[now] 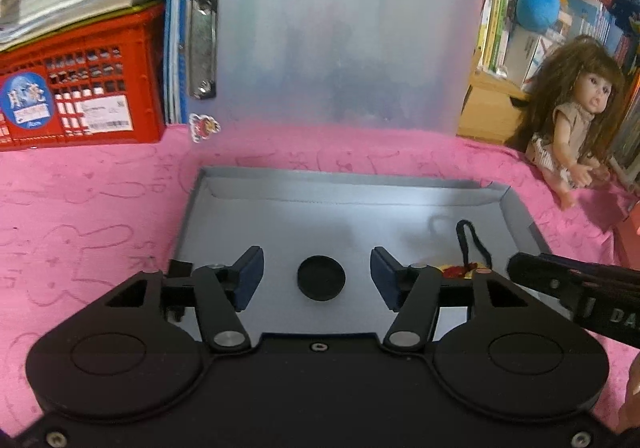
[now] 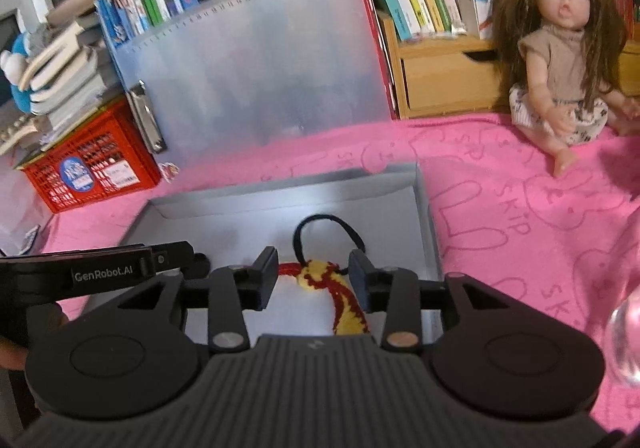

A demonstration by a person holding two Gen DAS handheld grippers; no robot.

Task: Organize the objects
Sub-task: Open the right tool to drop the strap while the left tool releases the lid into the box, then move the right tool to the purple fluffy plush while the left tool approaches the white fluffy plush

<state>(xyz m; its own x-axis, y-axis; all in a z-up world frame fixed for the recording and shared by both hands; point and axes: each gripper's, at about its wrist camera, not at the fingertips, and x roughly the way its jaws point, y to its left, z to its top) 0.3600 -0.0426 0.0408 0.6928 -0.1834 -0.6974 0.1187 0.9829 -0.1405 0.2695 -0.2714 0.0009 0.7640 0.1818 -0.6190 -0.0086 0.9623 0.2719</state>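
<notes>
A shallow grey box (image 1: 352, 184) lies open on the pink cloth; it also shows in the right wrist view (image 2: 424, 216). A black round disc (image 1: 321, 278) lies on the box floor between the fingers of my open left gripper (image 1: 316, 278), untouched. A yellow-and-red knitted charm with a black cord loop (image 2: 320, 276) lies in the box's right part; in the left wrist view only its cord (image 1: 472, 244) and a bit of red show. My right gripper (image 2: 314, 278) is open, its fingers either side of the charm.
A frosted clipboard (image 1: 332, 40) leans upright behind the box. A red crate (image 1: 80, 88) under stacked books stands at the back left. A doll (image 2: 560, 60) sits at the back right by a wooden drawer (image 2: 444, 80) and bookshelves. A glass object (image 2: 628, 328) stands at the right.
</notes>
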